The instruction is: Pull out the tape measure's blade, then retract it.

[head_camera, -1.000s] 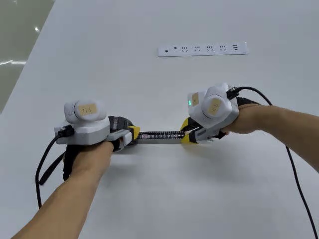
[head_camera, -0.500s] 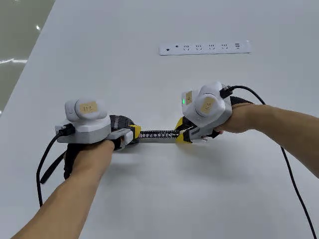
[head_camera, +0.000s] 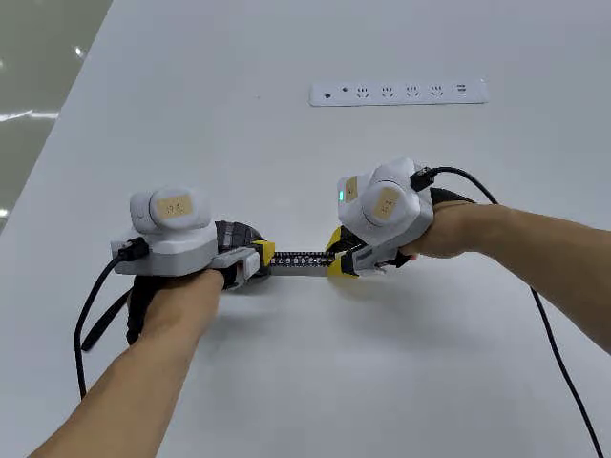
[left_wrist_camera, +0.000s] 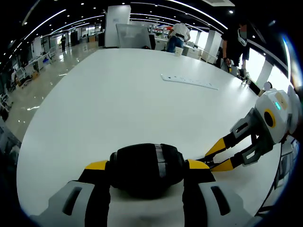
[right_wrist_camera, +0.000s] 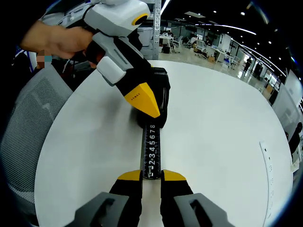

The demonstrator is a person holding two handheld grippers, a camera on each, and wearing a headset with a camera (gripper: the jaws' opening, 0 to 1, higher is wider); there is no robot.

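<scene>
Two holds: your left gripper (head_camera: 256, 258) clamps the black round tape measure (left_wrist_camera: 147, 168); right gripper (head_camera: 336, 263) pinches its numbered blade (right_wrist_camera: 151, 151), stretched between.

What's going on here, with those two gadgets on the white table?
A person holds a two-jaw gripper in each hand at a white table. The left gripper clamps the black tape measure case, which sits on the table. The right gripper pinches the end of the blade, which is drawn out a short way between the two. A power strip lies farther back, untouched.
</scene>
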